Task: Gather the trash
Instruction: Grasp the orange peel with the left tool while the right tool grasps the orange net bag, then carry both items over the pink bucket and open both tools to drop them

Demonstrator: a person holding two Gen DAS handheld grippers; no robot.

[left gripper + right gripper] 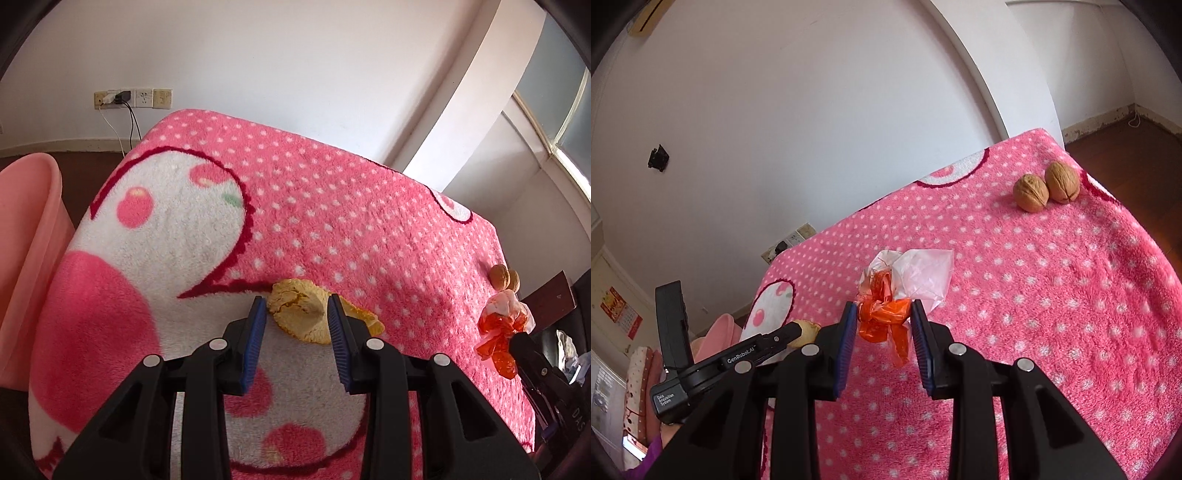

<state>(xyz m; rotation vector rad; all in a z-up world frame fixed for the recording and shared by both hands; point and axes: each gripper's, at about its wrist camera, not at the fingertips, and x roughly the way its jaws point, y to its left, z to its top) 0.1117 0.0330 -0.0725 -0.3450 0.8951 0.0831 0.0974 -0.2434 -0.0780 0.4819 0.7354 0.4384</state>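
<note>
Orange wrapper (pixel 886 317), long axis upright, clamped by right gripper (pixel 884 325); left gripper (pixel 297 314) open (straddling peel (pixel 299 314)).

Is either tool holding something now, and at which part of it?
The right tool grips the orange wrapper at its crumpled middle. The left tool is open around the yellow peel, not gripping it.

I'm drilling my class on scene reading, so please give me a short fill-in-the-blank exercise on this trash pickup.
1. The left gripper straddles a yellow ____ peel.
2. The right gripper pinches a crumpled orange ____.
3. Two ____ lie near the blanket's edge.

Missing words: fruit; wrapper; walnuts
</note>
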